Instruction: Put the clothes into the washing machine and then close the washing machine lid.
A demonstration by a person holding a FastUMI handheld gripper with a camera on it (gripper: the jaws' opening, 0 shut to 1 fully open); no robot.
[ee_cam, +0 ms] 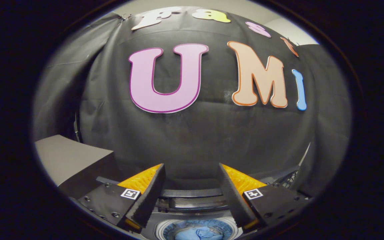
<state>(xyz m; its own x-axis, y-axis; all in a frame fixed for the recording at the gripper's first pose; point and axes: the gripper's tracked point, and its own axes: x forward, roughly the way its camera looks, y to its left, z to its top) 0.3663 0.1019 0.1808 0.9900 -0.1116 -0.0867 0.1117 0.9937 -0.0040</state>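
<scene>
**Clothes in the tub, lid left to shut**

A blue piece of clothing (pixel 197 232) is seen down in the round tub of the washing machine (pixel 165 230), below and between the fingers. The lid (pixel 192 193) stands up behind the tub, just past the fingertips. The claw (pixel 192 170) is spread wide and nothing is held. The lid looks like the next job: it must be reached and pushed down.

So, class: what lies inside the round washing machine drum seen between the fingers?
A crumpled light blue garment lies in the patterned blue drum. The open hand-held gripper holds nothing; its fingers cover the drum's sides.
</scene>
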